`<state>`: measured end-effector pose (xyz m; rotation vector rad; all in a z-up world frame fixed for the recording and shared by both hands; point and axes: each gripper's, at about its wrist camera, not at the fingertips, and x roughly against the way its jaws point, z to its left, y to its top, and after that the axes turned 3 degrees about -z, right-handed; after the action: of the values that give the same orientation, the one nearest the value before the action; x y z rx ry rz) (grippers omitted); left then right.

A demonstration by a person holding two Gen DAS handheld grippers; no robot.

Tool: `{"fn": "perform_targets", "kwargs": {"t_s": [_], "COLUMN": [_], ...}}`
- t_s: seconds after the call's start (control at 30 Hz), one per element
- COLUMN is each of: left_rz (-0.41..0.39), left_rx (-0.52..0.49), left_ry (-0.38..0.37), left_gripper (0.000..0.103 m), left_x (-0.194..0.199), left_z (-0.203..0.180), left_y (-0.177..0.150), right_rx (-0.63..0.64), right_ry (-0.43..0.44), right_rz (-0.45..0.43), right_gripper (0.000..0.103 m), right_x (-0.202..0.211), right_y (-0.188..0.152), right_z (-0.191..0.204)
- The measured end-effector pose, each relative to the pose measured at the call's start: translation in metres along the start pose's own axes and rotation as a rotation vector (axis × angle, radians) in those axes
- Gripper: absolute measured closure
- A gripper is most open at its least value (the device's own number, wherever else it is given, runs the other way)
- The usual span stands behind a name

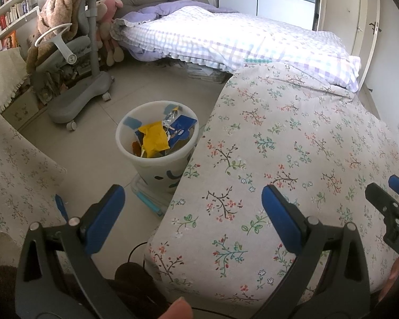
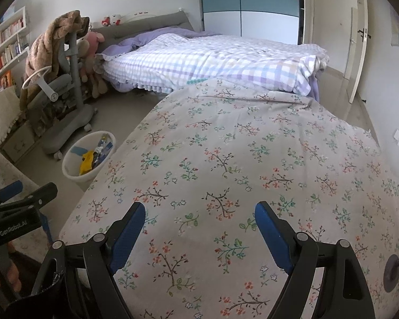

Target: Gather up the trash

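A white trash bin (image 1: 157, 156) stands on the floor beside a table with a floral cloth (image 1: 292, 159). It holds several wrappers: a yellow one (image 1: 154, 138) and blue ones (image 1: 182, 127). The bin also shows in the right wrist view (image 2: 75, 172) at the left. My left gripper (image 1: 194, 202) is open and empty, above the table's left edge, near the bin. My right gripper (image 2: 199, 218) is open and empty over the floral cloth (image 2: 239, 159). No loose trash shows on the cloth.
A grey wheeled chair (image 1: 77, 79) draped with a brown blanket stands behind the bin. A bed with a checked quilt (image 1: 226, 40) lies beyond. A second cloth-covered surface (image 1: 13, 172) is at the left. Bookshelves (image 1: 8, 13) line the left wall. A door (image 2: 359, 53) is at the right.
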<state>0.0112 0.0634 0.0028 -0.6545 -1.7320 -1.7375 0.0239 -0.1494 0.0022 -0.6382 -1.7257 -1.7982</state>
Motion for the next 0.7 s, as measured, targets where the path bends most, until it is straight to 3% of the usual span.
{"fn": "perform_targets", "kwargs": {"t_s": [0.7], "left_rz": [-0.005], "left_rx": [-0.003], "left_ry": [0.003], "left_gripper": [0.001], "left_x": [0.0009], "left_z": [-0.0011], "left_y": [0.0013], "right_rx": [-0.005], "right_ry": [-0.002], "right_rz": [-0.008], "right_gripper": [0.017], "right_x": [-0.0004], "right_y": [0.0016], "right_z": [-0.0019]}}
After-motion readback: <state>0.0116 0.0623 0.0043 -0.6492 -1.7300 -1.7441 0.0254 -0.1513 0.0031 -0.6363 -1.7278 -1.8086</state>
